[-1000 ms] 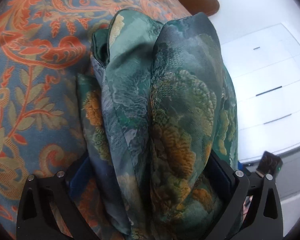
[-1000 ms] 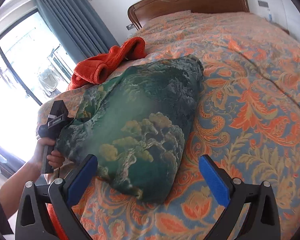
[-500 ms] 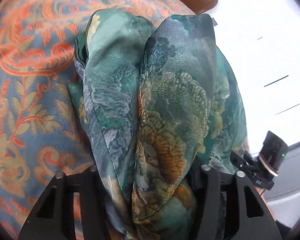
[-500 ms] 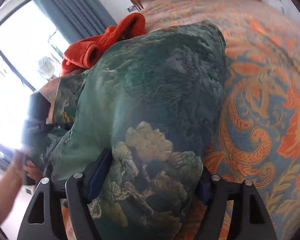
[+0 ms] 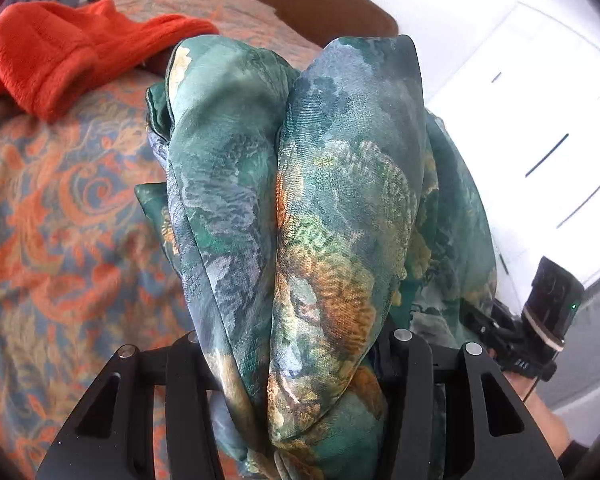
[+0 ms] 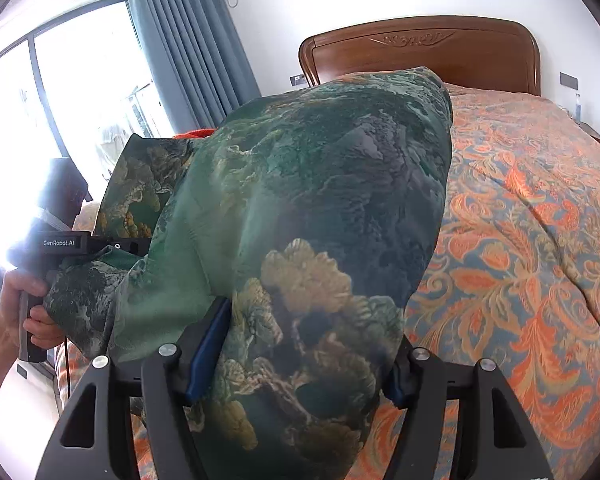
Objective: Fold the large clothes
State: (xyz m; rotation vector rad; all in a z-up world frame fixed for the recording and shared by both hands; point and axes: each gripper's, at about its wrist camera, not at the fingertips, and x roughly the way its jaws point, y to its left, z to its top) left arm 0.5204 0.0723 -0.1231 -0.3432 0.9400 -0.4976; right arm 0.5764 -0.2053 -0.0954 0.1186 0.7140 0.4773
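A large green silky garment (image 5: 340,184) with a gold and blue landscape print hangs bunched in thick folds above the bed. My left gripper (image 5: 296,364) is shut on one end of it, cloth packed between the jaws. My right gripper (image 6: 300,360) is shut on the other end of the garment (image 6: 320,200), with its blue pads (image 6: 206,352) pressed into the cloth. The left gripper also shows in the right wrist view (image 6: 72,244), held by a hand at the left. The right gripper shows in the left wrist view (image 5: 540,320) at the lower right.
The bed has an orange and blue paisley cover (image 6: 532,248) and a brown wooden headboard (image 6: 420,52). An orange-red towel (image 5: 52,52) lies on the bed near the headboard. A bright window with blue curtains (image 6: 188,48) is at the left; white drawers (image 5: 548,128) stand at the right.
Both grippers closed on the garment's ends from open and lifted it off the bed cover. The views have tilted up, showing the headboard and the towel.
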